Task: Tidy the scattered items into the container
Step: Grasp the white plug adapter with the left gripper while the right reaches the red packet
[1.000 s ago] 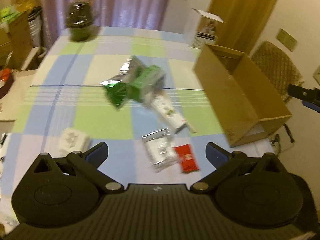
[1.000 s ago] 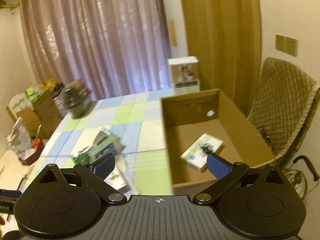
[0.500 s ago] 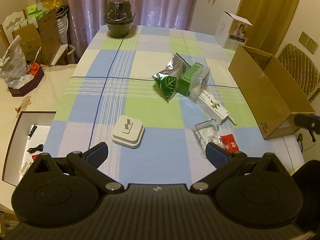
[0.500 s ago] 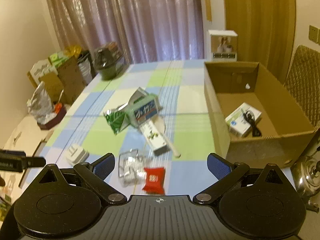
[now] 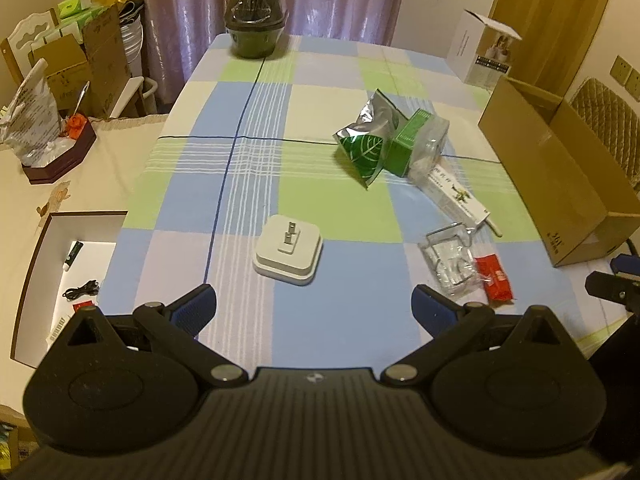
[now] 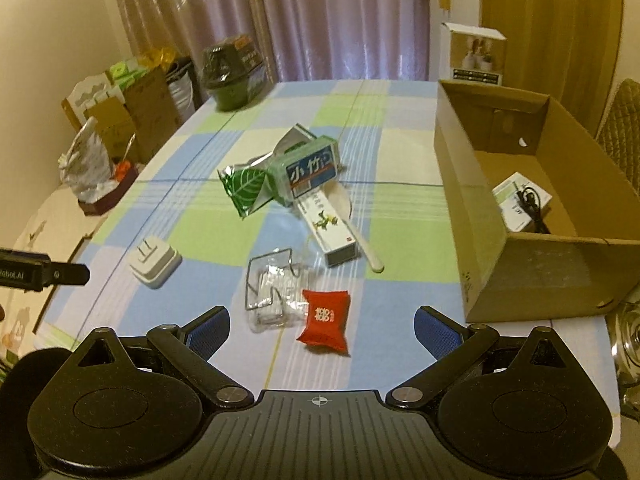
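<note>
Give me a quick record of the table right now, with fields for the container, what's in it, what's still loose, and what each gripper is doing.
container: open cardboard box at the table's right edge
inside it: white packet with a black cable lying on it
loose on the tablecloth: white plug adapter, red sachet, clear plastic bag, green leaf pouch, green box, long white carton
left gripper: open, empty, above the near table edge
right gripper: open, empty, nearest the red sachet
</note>
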A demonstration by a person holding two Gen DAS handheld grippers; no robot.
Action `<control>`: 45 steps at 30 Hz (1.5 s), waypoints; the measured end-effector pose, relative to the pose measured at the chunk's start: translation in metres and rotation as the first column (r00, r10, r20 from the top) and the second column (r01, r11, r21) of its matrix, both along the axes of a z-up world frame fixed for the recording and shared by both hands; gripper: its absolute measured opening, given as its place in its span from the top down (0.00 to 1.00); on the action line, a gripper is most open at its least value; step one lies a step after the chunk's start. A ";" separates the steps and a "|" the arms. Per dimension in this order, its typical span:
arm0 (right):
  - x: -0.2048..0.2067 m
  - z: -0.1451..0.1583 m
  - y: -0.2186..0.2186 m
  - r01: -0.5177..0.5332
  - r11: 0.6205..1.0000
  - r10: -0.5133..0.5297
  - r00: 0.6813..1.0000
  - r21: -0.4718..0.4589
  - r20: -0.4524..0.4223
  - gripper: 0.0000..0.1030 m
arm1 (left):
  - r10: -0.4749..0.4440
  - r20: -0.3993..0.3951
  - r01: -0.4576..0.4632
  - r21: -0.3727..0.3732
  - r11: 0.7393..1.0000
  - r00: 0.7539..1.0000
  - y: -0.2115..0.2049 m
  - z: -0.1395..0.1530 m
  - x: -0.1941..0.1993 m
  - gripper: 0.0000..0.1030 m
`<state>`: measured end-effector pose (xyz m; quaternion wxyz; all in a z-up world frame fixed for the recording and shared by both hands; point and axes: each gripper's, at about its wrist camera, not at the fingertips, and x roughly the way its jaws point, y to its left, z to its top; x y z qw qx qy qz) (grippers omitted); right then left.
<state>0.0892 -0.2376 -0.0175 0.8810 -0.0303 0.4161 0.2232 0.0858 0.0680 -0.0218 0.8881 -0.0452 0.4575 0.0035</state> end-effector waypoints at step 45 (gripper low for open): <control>0.071 -0.101 0.019 -0.008 0.999 0.000 0.987 -0.052 -0.163 0.36 | -0.214 -0.209 0.234 0.078 0.969 0.954 0.006 -0.110 0.117 0.41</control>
